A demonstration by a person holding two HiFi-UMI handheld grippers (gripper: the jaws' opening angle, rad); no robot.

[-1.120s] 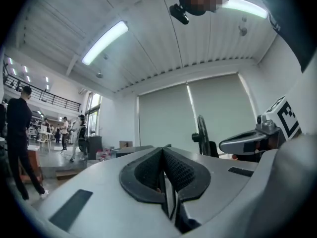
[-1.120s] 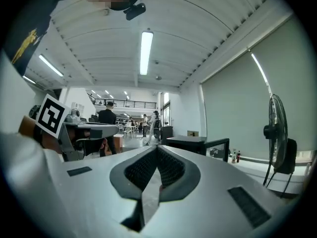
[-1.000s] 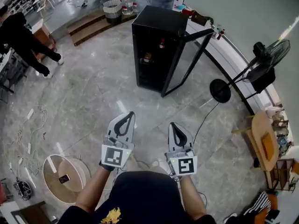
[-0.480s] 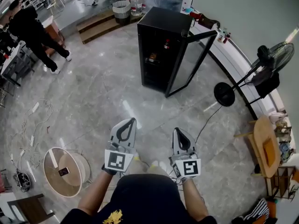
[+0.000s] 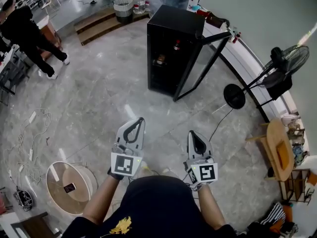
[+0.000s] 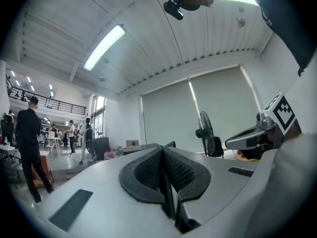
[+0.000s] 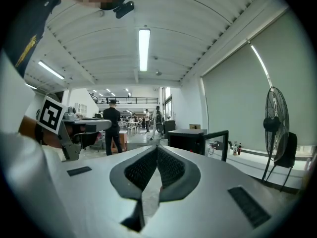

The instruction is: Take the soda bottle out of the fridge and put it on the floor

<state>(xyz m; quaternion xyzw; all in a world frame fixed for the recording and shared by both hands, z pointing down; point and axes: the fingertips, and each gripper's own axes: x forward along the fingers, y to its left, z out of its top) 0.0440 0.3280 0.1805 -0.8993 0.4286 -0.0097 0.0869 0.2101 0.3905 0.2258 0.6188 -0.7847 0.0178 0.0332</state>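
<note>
Jaws pressed together — left gripper (image 5: 139,121), right gripper (image 5: 192,133), black fridge (image 5: 171,26) ahead, door open

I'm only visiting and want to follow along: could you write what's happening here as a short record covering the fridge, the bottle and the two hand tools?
Setting: a person on a marble floor, one gripper in each hand
Fridge: black, some way ahead, door swung open
Contents: red-capped bottle on an upper shelf, probably the soda
Left gripper: shut, empty, pointing toward the fridge
Right gripper: shut, empty
Nearby: standing fan, right of the fridge
Stage: bottle not yet reached
</note>
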